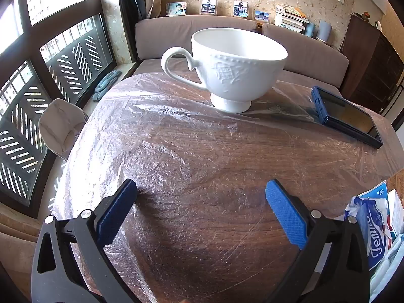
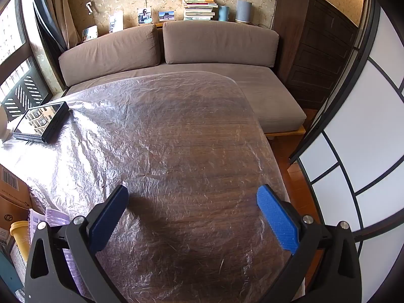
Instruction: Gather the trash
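Note:
My left gripper [image 1: 200,197] hangs open over the wooden table [image 1: 202,164], which is covered with crinkled clear plastic film; nothing lies between its blue pads. At the right edge of the left wrist view sits a crumpled blue and white tissue pack wrapper [image 1: 373,222] among other paper and plastic scraps. My right gripper [image 2: 193,200] is also open and empty above the film-covered table [image 2: 176,139]. At its lower left lie a cardboard box [image 2: 11,192], a yellow cup [image 2: 19,237] and a pale purple wrapper [image 2: 56,217].
A white footed teacup [image 1: 232,68] stands at the far side of the table. A dark blue-cased tablet [image 1: 348,116] [image 2: 41,122] lies beside it. Beyond are a brown sofa [image 2: 176,58], a white chair [image 1: 60,126] by the window, a dark cabinet [image 2: 315,50] and a sliding screen [image 2: 366,126].

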{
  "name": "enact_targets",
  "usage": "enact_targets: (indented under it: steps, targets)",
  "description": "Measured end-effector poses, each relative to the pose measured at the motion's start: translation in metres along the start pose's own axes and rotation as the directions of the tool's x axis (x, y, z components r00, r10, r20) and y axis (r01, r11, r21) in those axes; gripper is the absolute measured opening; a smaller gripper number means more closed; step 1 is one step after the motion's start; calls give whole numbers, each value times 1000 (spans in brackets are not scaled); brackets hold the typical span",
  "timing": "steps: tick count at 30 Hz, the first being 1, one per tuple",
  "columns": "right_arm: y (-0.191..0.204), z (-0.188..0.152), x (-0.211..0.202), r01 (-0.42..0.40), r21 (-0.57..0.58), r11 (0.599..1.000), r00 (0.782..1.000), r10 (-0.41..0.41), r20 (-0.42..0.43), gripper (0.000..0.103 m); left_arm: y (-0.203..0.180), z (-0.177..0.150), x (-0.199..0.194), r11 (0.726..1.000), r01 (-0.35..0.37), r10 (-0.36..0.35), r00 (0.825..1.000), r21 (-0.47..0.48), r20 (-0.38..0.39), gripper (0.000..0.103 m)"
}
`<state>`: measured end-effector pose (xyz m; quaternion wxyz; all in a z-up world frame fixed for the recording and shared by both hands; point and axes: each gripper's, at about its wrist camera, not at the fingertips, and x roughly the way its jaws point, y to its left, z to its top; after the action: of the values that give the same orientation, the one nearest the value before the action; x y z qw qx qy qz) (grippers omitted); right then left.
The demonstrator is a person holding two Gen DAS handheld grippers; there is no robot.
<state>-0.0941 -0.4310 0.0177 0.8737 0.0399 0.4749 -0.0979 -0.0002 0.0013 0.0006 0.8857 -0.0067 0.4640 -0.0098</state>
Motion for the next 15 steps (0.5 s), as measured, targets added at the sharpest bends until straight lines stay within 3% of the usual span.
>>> enact_targets:
  steps: [15]
  targets:
    - [0,-1,-1,3,1,1000,1000,-3,19,99,-1,2,-1,1000,-11,11,1000,5,-2,102]
